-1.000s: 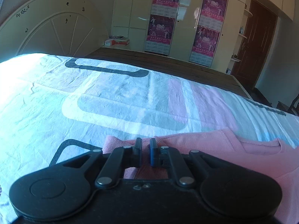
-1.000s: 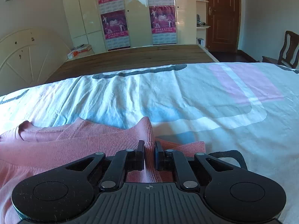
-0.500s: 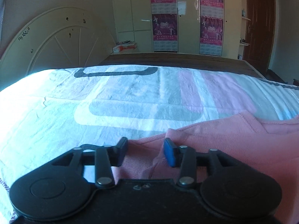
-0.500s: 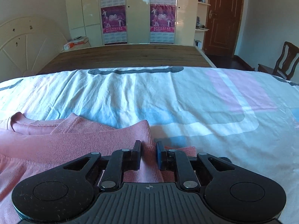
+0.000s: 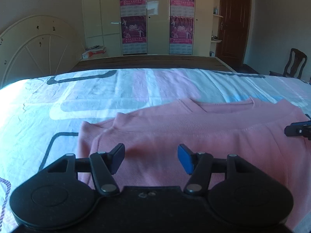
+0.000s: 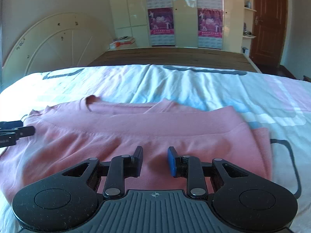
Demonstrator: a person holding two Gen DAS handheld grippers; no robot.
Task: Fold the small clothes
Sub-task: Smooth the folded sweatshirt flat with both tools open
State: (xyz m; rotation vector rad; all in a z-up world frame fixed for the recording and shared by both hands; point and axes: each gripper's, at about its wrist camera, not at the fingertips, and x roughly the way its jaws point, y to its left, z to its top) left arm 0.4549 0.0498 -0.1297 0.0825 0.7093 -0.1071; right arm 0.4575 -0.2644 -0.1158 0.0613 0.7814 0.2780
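A pink knit sweater (image 5: 194, 132) lies flat on the bed, neckline at the far side, folded over on itself; it also shows in the right wrist view (image 6: 136, 128). My left gripper (image 5: 151, 158) is open and empty, raised over the sweater's left part. My right gripper (image 6: 155, 160) is open and empty over the sweater's right part. The right gripper's tip shows at the right edge of the left wrist view (image 5: 297, 130), and the left gripper's tip at the left edge of the right wrist view (image 6: 15, 132).
The bed sheet (image 5: 97, 97) is white with pink, blue and grey blocks. A cream headboard (image 5: 35, 54) stands at the left. Bare wooden bed boards (image 6: 175, 58), wardrobes with posters (image 5: 155, 17), a brown door (image 6: 270, 21) and a chair (image 5: 295, 62) lie beyond.
Both grippers have opened and let go of the sweater. Both have pulled back and up, so more of the sweater shows lying flat.
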